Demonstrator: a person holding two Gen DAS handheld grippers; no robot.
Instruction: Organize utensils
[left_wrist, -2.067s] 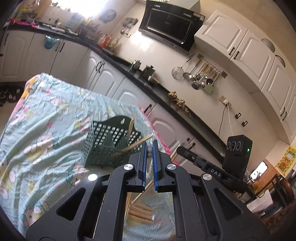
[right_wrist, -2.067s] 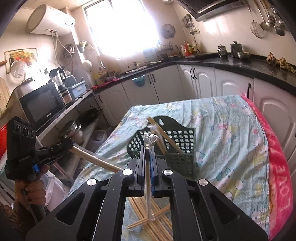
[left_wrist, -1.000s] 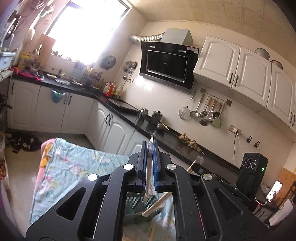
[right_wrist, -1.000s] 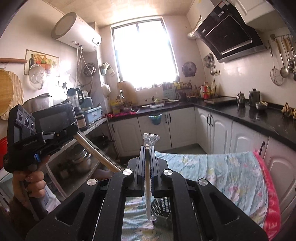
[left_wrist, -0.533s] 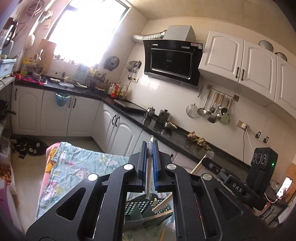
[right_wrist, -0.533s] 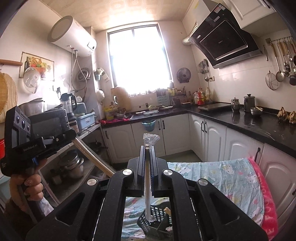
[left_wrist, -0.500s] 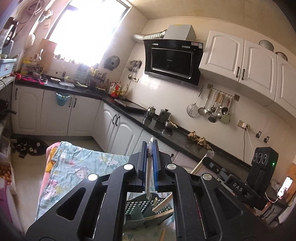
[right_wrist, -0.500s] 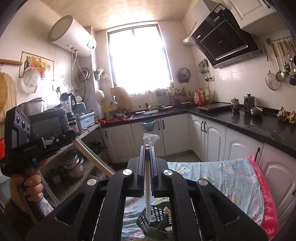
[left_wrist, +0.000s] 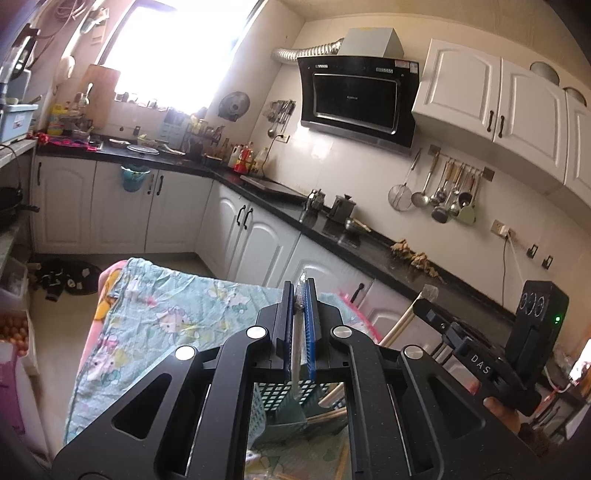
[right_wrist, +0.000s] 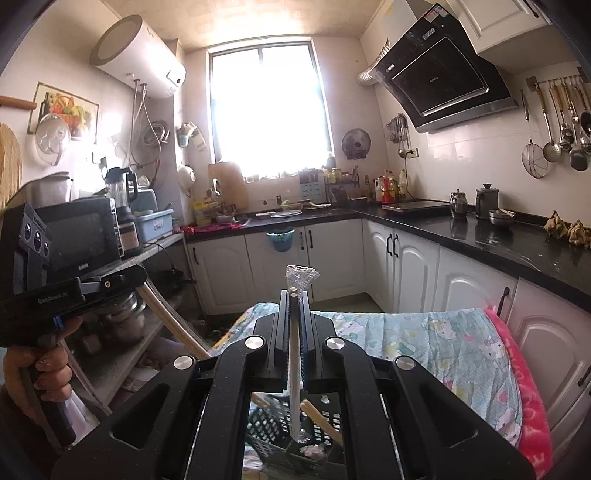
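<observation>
Both grippers are above the green basket (left_wrist: 280, 402), which stands on the table with a flowered cloth (left_wrist: 166, 306). The left gripper (left_wrist: 300, 295) is clamped on a wrapped pale stick (left_wrist: 296, 350). The right gripper (right_wrist: 294, 299) is clamped on wrapped chopsticks (right_wrist: 293, 369), whose lower end hangs over the basket (right_wrist: 273, 424). Wooden chopsticks (left_wrist: 328, 415) already lean in the basket.
</observation>
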